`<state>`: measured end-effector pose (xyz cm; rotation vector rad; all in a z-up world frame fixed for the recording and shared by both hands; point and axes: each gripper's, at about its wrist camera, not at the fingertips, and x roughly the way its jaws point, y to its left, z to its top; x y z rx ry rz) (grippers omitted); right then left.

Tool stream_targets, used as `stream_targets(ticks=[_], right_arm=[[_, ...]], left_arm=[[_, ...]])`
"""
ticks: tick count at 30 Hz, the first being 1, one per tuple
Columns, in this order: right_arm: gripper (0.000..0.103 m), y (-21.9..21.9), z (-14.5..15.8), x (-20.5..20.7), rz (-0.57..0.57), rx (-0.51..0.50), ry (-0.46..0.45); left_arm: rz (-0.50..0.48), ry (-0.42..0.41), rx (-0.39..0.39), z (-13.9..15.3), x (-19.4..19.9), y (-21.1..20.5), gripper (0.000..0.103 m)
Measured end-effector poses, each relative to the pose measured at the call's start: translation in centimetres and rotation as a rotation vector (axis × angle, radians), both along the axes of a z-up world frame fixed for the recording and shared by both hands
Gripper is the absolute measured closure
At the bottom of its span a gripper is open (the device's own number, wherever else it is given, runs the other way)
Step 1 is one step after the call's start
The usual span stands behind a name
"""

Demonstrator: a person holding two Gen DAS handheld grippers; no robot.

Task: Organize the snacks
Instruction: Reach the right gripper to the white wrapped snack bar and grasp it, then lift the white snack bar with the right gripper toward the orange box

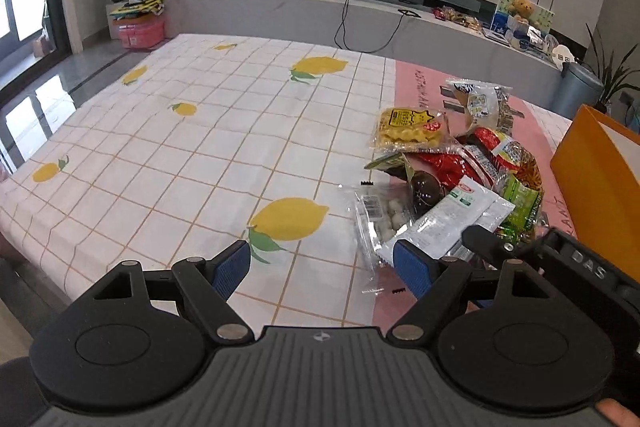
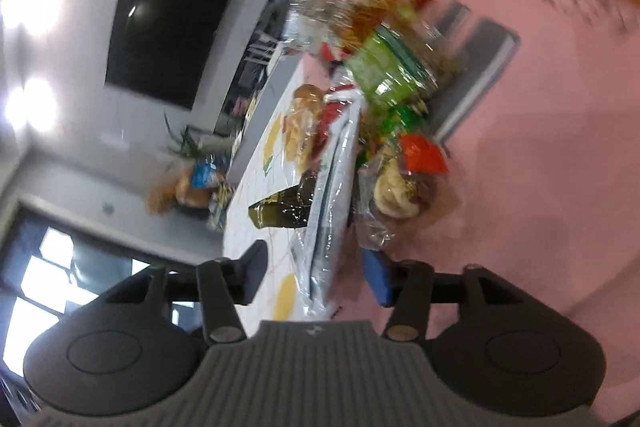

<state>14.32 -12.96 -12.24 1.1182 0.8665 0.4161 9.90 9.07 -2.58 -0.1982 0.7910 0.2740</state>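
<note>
A pile of snack packets lies at the right of the table where the lemon-print cloth (image 1: 200,147) meets a pink cloth (image 1: 416,87). It holds a yellow cake packet (image 1: 412,129), a red packet (image 1: 444,163), a green packet (image 1: 520,203), a clear bag of white balls (image 1: 384,219) and a flat white packet (image 1: 448,223). My left gripper (image 1: 322,267) hangs open over the cloth, left of the pile, holding nothing. My right gripper (image 2: 316,269) is rolled onto its side. The white packet (image 2: 332,195) stands edge-on between its fingers, and a gap shows on each side.
An orange box (image 1: 592,163) stands at the table's right edge beside the pile. A clear bread bag (image 1: 482,103) lies at the pile's far end. Beyond the table runs a low shelf (image 1: 360,11) with a router and clutter. The right wrist view is blurred.
</note>
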Motion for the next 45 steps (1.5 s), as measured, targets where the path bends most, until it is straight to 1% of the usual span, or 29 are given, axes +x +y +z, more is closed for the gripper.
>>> stream_targets(ticks=[3,5,6,7,8,9,10,11,13,15,21,24,27,30,33,35,38,42,45], right_arm=[[0.053,0.4,0.2,-0.1,-0.040,-0.011,-0.032],[0.055,0.9,0.2,-0.1,-0.041,-0.021,-0.047],[0.061,1.0,0.2,-0.1,-0.040,-0.028,-0.055],[0.072,1.0,0.1,-0.1,-0.039,-0.037,-0.062],[0.077,1.1,0.1,-0.1,-0.033,-0.044,-0.069],[0.087,1.0,0.0,-0.1,-0.021,-0.048,-0.070],[0.092,1.1,-0.2,0.1,-0.004,-0.041,-0.072],[0.094,1.0,-0.2,0.3,0.014,-0.032,-0.074],[0.095,0.9,0.2,0.2,0.039,-0.032,-0.108],[0.096,0.8,1.2,0.1,0.068,-0.062,-0.149],[0.097,-0.6,3.3,0.0,0.101,-0.132,-0.212],[0.097,-1.3,4.3,0.1,0.123,-0.160,-0.210],[0.097,-2.0,4.7,0.2,0.145,-0.164,-0.174],[0.098,-2.2,5.4,0.3,0.203,-0.176,-0.174],[0.098,-1.9,6.9,-0.4,0.255,-0.271,-0.222],[0.098,-1.9,8.1,-1.0,0.274,-0.370,-0.262],[0.098,-2.4,9.5,-1.8,0.246,-0.498,-0.298],[0.098,-3.4,10.6,-2.1,0.231,-0.647,-0.279],[0.098,-3.4,11.0,-2.3,0.252,-0.819,-0.295]], left_arm=[[0.002,0.004,-0.012,-0.1,-0.1,0.0,0.008],[0.001,0.008,-0.015,-0.2,-0.1,-0.1,0.008],[-0.004,0.010,-0.017,-0.2,-0.2,-0.1,0.008],[-0.010,0.013,-0.017,-0.2,-0.1,-0.2,0.008],[-0.016,0.014,-0.015,-0.2,-0.2,-0.3,0.008],[-0.020,0.014,-0.013,-0.3,-0.2,-0.3,0.008],[-0.022,0.014,-0.009,-0.3,-0.2,-0.4,0.008],[-0.023,0.013,-0.008,-0.3,-0.2,-0.4,0.008],[-0.023,0.011,-0.006,-0.2,-0.3,-0.4,0.008],[-0.018,0.009,-0.002,-0.2,-0.3,-0.4,0.008],[-0.004,0.003,0.009,-0.2,-0.3,-0.2,0.008],[-0.004,0.003,0.011,-0.2,-0.3,-0.3,0.008],[-0.009,0.005,0.019,-0.2,-0.2,-0.5,0.008],[-0.013,0.007,0.019,-0.3,-0.2,-0.5,0.008],[-0.021,0.007,0.015,-0.2,-0.2,-0.6,0.008],[-0.020,0.008,0.015,-0.2,-0.2,-0.6,0.008],[-0.020,0.010,0.011,-0.2,-0.2,-0.5,0.008],[-0.022,0.010,0.010,-0.2,-0.2,-0.5,0.008],[-0.021,0.014,0.011,-0.2,-0.2,-0.7,0.008]])
